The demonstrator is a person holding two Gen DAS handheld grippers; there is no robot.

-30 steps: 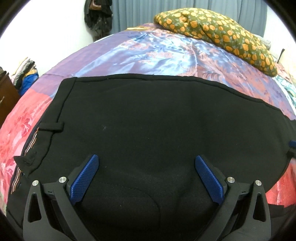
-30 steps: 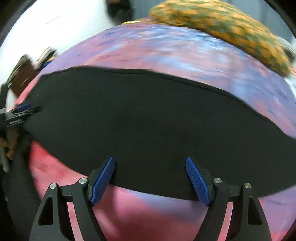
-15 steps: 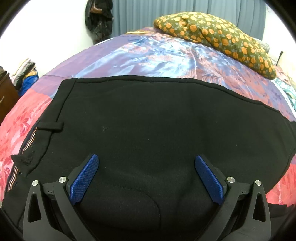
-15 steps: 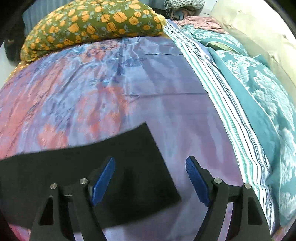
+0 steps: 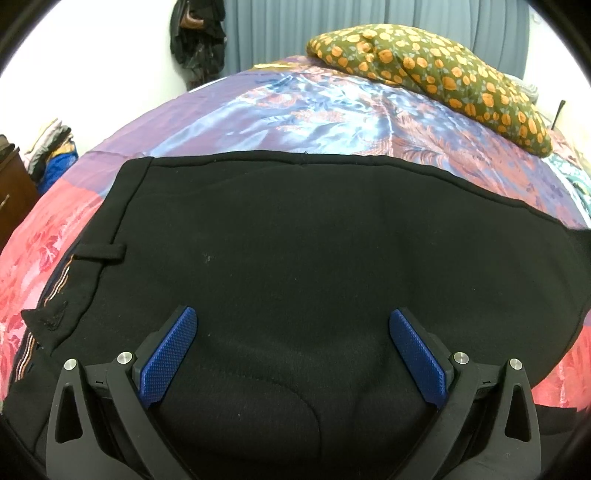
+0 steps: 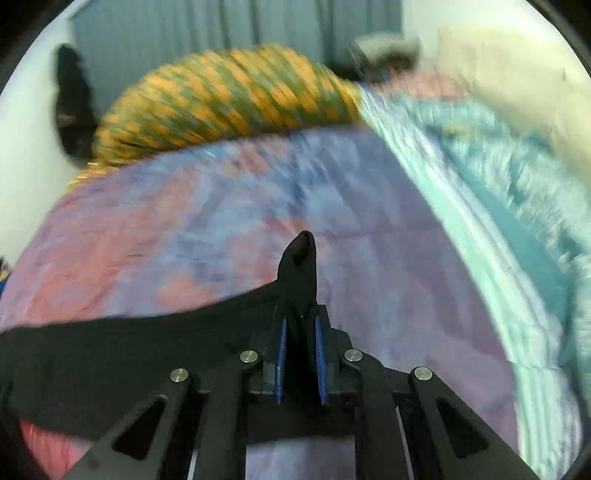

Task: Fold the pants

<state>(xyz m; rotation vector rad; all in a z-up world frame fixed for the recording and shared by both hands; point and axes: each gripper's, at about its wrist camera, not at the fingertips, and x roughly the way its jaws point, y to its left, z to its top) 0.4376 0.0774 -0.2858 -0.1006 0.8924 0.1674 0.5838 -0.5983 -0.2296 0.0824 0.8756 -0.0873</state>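
Observation:
Black pants (image 5: 295,240) lie flat across the bed, waistband with a belt loop (image 5: 99,253) at the left. My left gripper (image 5: 293,332) is open and hovers just over the seat of the pants, its blue pads wide apart. In the right wrist view, my right gripper (image 6: 300,325) is shut on the leg end of the pants (image 6: 297,273). A bunched tip of black cloth sticks up between its pads, and the leg trails off to the left (image 6: 110,343). That view is blurred by motion.
The bed has a shiny purple and red cover (image 5: 314,110). An olive pillow with orange spots (image 5: 428,74) lies at the head. Teal and striped bedding (image 6: 498,221) lies to the right. Dark clothes hang on the wall (image 5: 195,33). A wooden cabinet (image 5: 11,192) stands at the left.
My right gripper swung right along the leg to its end and shut on it, lifting the cloth. My left gripper stayed open over the seat.

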